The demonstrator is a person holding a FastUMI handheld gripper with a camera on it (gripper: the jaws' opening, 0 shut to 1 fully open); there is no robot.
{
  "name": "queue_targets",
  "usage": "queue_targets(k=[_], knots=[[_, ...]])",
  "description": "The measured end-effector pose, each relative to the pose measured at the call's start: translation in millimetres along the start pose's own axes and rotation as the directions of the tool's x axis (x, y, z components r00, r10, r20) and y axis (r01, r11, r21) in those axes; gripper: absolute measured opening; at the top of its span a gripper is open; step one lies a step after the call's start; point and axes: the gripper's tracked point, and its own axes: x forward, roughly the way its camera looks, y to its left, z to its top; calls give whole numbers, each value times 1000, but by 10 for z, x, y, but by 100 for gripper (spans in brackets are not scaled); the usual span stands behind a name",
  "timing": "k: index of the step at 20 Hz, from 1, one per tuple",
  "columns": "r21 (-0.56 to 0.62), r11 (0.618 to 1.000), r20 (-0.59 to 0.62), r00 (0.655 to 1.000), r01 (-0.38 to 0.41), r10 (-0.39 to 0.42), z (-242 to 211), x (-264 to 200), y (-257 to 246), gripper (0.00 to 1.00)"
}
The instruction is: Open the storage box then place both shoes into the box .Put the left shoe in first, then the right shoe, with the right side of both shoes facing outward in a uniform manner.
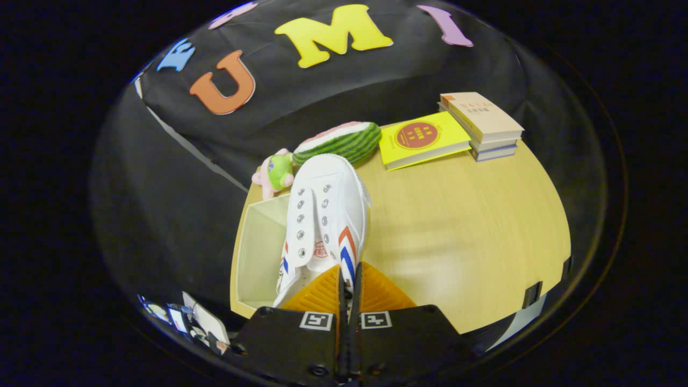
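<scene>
My gripper (349,279) is shut on the side wall of a white canvas shoe (325,215) with red and blue chevron stripes and empty lace eyelets. The shoe hangs from the fingers, toe pointing away, above the right rim of the storage box. The storage box (258,252) is pale and open, its white inside showing just left of the shoe. It sits at the near left corner of the wooden table (457,236). The part of the box under the shoe is hidden.
Beyond the shoe's toe lie a watermelon-slice plush (344,141) and a small pink and green toy (277,173). A yellow book (422,138) and a stack of books (482,126) sit at the table's far right. Small cards (188,320) lie below the table's left edge.
</scene>
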Motion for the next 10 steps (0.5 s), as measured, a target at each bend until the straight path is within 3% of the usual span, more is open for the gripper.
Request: queue_targets(k=[4,10], knots=[[36,998,16,999,-48,47,-162,132,559,6],[68,996,37,998,-49,46,-320,513,843,6]])
